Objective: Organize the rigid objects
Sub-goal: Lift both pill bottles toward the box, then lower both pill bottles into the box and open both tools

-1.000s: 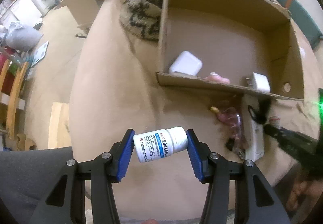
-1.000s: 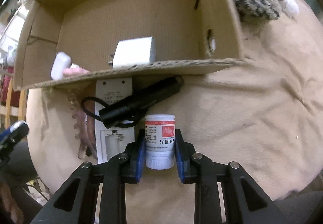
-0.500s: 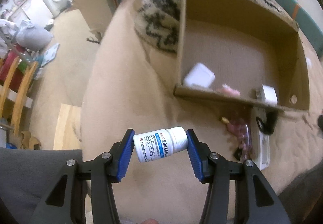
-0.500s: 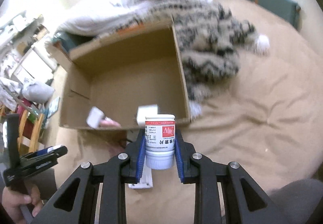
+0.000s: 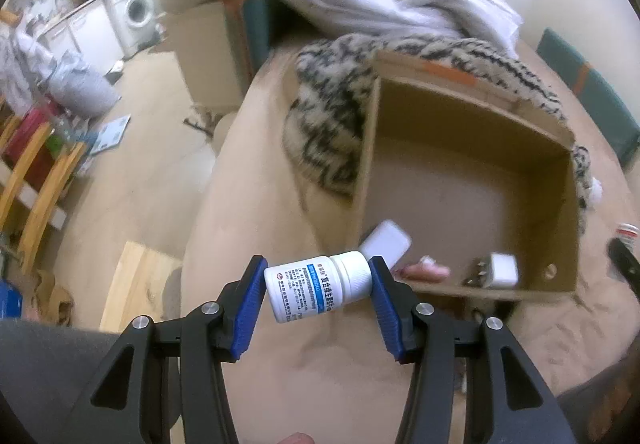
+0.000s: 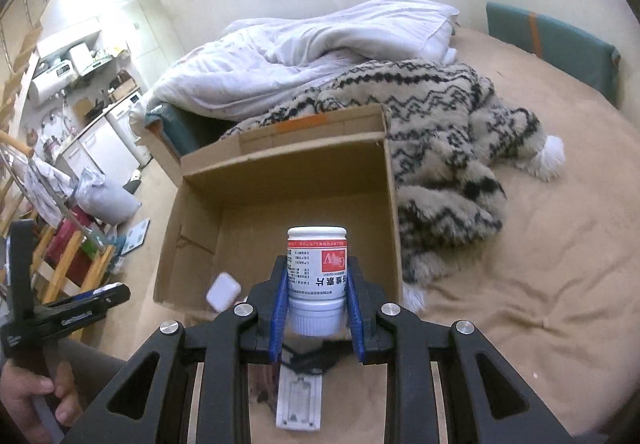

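My left gripper [image 5: 318, 286] is shut on a white pill bottle with a blue label [image 5: 316, 286], held sideways in the air before the near left corner of the open cardboard box [image 5: 472, 112]. My right gripper [image 6: 317, 294] is shut on a white pill bottle with a red label [image 6: 317, 276], held cap down above the box's near wall [image 6: 176, 300]. In the box lie a white earbud case [image 5: 386, 248], a pink item [image 5: 426, 270] and a white charger plug [image 5: 502, 270]. The left gripper also shows in the right wrist view [image 6: 108, 294].
The box sits on a tan bed [image 6: 540, 264]. A patterned fleece blanket [image 6: 440, 172] and a white duvet [image 6: 312, 52] lie behind it. A white remote [image 6: 300, 400] and a black item lie on the bed before the box. The bed's left edge drops to the floor [image 5: 132, 172].
Both grippers have risen and tilted up with their bottles, away from the bed. The views now take in the whole box and the room behind it.
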A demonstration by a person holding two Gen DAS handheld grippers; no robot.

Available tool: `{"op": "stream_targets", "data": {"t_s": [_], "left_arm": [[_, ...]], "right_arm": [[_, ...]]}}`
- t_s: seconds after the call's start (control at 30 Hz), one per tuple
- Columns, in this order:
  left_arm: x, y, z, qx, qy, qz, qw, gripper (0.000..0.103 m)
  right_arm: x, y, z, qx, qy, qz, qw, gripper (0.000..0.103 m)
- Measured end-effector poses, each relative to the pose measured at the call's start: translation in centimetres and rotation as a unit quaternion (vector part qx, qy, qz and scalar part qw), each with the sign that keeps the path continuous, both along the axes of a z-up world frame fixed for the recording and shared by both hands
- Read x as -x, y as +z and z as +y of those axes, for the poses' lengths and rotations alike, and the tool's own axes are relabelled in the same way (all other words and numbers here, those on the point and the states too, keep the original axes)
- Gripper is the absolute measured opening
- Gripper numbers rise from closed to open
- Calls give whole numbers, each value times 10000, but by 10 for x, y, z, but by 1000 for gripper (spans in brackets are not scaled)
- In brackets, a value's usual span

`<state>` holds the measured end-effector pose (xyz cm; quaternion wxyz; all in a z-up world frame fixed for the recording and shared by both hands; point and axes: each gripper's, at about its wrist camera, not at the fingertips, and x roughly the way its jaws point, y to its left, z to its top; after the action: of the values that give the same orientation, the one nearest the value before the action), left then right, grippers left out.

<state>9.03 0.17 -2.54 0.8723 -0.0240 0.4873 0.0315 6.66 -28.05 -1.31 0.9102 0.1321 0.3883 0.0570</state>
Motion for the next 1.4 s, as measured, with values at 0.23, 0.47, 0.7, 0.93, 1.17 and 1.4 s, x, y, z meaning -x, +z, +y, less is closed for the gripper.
{"op": "stream_targets", "data": {"t_s": [0.23, 0.47, 0.7, 0.93, 1.17, 1.4], "left_arm": [[-30, 10, -32, -98, -402, -159, 9990, 48], [-67, -5, -75, -367, -839, -106, 9957, 48], [-92, -32, -100, -620, -1005, 31, 9930, 48], [-103, -55, -104, -761, -974, 235, 9921, 48], [-107, -69, -108, -889, -1011, 317, 9904, 48], [-107, -79, -110, -973, -1004, 458, 9891, 48]], "right_arm": [[-35, -8, -1, -120, -19, 43, 9999, 27], [-71, -32, 7, -235, 145, 348, 9990, 27], [-94, -71, 22, -189, 426, 1020, 9937, 27], [-96, -88, 26, -110, 454, 1347, 9898, 27], [-102, -98, 26, -116, 378, 1564, 9869, 27], [-106, -100, 23, -201, 316, 1631, 9859, 27]]}}
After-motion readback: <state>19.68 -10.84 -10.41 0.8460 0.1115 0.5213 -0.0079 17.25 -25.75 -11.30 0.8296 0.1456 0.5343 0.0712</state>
